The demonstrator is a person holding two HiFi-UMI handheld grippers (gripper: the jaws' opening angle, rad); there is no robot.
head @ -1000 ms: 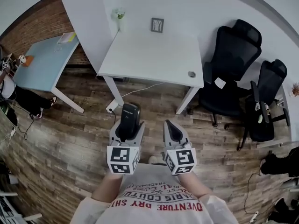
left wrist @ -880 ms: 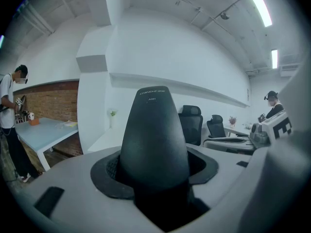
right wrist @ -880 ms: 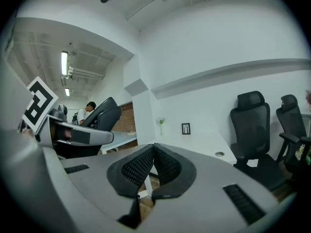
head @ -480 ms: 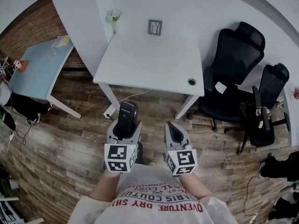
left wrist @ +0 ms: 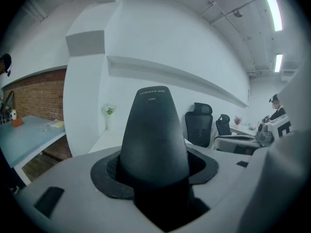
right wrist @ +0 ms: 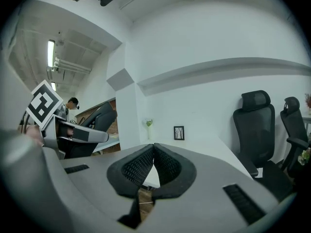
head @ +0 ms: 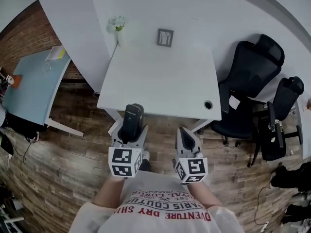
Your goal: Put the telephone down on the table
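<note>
A black cordless telephone stands upright between the jaws of my left gripper, which is shut on its lower half. In the left gripper view the telephone fills the centre and hides the jaw tips. The telephone's top overlaps the near edge of the white table in the head view. My right gripper hovers beside the left one, just short of the table's front edge; in the right gripper view its pads meet at the tips with nothing between them.
A small framed picture and a vase of flowers stand at the table's far edge. A round cable hole sits at its near right corner. Black office chairs stand to the right, a blue-topped table to the left.
The white table has drawn closer in the head view, and both grippers have come up to its front edge. The telephone stays held in the left gripper.
</note>
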